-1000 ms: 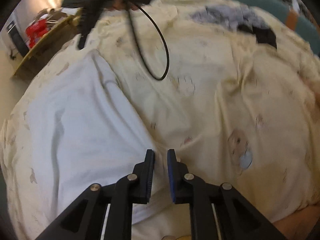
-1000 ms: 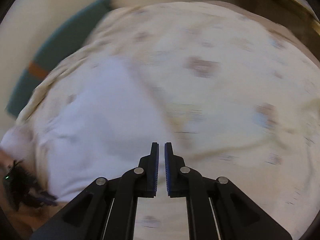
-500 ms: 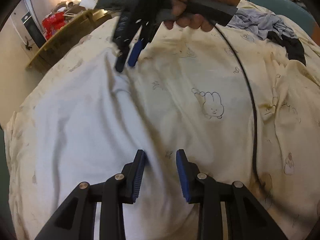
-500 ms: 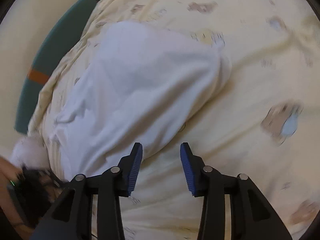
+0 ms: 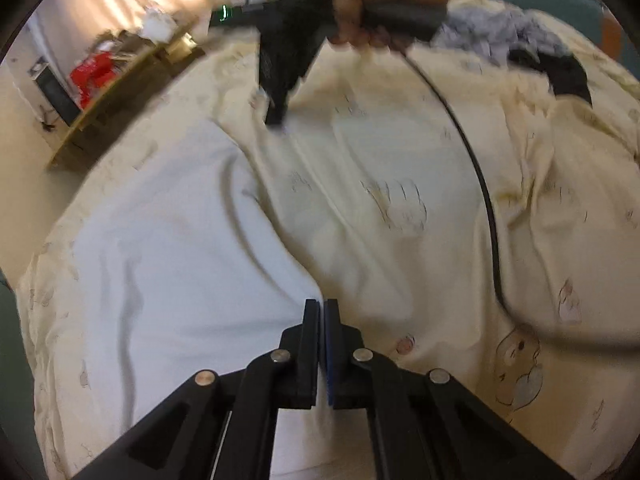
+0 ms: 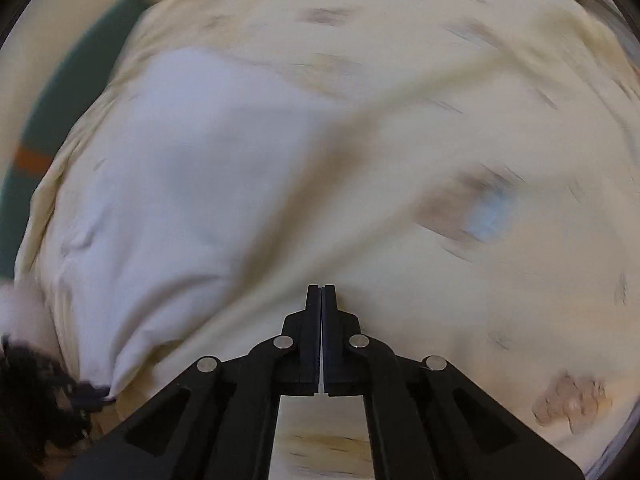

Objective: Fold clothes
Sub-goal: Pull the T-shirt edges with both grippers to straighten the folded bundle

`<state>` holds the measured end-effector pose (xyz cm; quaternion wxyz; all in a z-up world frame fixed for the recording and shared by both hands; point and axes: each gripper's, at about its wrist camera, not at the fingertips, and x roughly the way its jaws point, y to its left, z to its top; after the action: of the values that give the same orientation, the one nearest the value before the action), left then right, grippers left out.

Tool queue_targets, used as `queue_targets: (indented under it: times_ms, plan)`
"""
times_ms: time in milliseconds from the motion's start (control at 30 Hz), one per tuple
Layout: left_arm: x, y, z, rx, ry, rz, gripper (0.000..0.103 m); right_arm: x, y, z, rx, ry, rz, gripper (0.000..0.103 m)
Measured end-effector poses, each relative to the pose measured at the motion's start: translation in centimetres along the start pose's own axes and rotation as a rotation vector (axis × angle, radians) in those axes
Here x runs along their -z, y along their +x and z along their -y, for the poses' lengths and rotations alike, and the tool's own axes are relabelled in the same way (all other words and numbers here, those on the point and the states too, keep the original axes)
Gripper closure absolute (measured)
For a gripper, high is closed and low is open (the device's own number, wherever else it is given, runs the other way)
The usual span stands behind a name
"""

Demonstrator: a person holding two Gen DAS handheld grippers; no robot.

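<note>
- Your left gripper was clamped shut on the near edge of the white garment, which lay spread and creased on the cream printed duvet.
- Your right gripper was also closed, with its tips on the line where white cloth met cream. A thin pale strip showed between the pads. I could not tell whether that was garment, duvet or both.
- The main risk was that the right gripper had pinched the duvet along with the garment. A cream ridge ran up from its tips, and lifting from there would probably have dragged the bedding and spoiled the fold.
- Both holds sat right at the hem, so a sharp pull could have slipped the cloth out of the pads.
- The black cable lay across the duvet, where it could have snagged cloth swept that way.
- Only the left wrist view showed your hand on the right tool, the cable and the heap of grey and dark clothes at the far side.
- Only the right wrist view showed the garment's corner drawn into the left gripper. It was badly blurred.
</note>
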<state>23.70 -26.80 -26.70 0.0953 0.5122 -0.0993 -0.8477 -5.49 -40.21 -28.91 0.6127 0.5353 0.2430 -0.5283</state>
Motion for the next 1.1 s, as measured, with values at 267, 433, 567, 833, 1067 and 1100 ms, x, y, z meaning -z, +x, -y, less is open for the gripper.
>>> queue_targets:
  times_ms: [267,433,567,833,1067,1100]
  plan:
    - [1.7,-3.9,-5.2,0.071,-0.272,0.078,0.096,-0.7,-1.5,-7.5,0.076,-0.262,0.002,0.103]
    - [2.6,-4.3,-11.0,-0.059,-0.476,0.070,0.094,-1.0,-1.5,-11.7,0.119,-0.339,0.005,0.102]
    - [3.6,-2.6,-14.5,-0.099,-0.572,0.010,0.094,-0.5,-1.7,-13.6,0.141,-0.368,0.000,0.102]
    - [9.9,-0.3,-18.4,-0.135,-0.730,-0.185,0.094,0.7,-2.2,-17.0,0.164,-0.403,-0.006,0.102]
    - [13.6,-4.0,-20.4,-0.232,-0.827,-0.174,0.095,2.9,0.4,-19.3,0.025,-0.326,-0.044,0.102]
    - [13.6,-5.0,-20.5,-0.226,-0.844,-0.139,0.095,3.2,0.8,-19.6,0.005,-0.314,-0.049,0.102]
